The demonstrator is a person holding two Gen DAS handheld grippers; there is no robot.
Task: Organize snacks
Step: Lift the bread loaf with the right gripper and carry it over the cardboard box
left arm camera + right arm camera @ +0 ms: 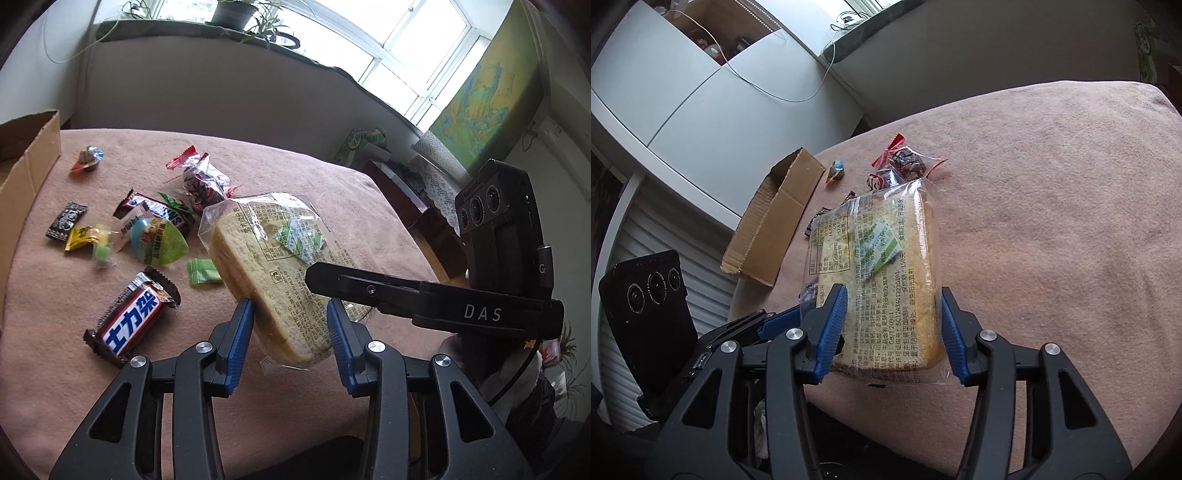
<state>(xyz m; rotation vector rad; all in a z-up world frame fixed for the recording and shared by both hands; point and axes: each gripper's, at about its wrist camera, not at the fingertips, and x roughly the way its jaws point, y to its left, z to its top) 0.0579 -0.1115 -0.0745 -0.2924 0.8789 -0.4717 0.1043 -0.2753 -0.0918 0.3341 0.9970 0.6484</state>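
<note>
Left wrist: bread pack [273,266] between left claw [290,325] pads | right claw [892,325] flanks it

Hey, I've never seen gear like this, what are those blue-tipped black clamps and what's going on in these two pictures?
They are two hand-held grippers; a person holds one in each hand, with no robot arm. Each carries a camera looking along its fingers, so one picture comes from the left gripper and the other from the right gripper.

Both sit around the same bagged bread, one on each side; it looks held between them, lifted off the pink cloth.

On the cloth lie loose snacks: a Snickers bar, a green candy, a jelly cup and others. An open cardboard box stands at the edge.
</note>
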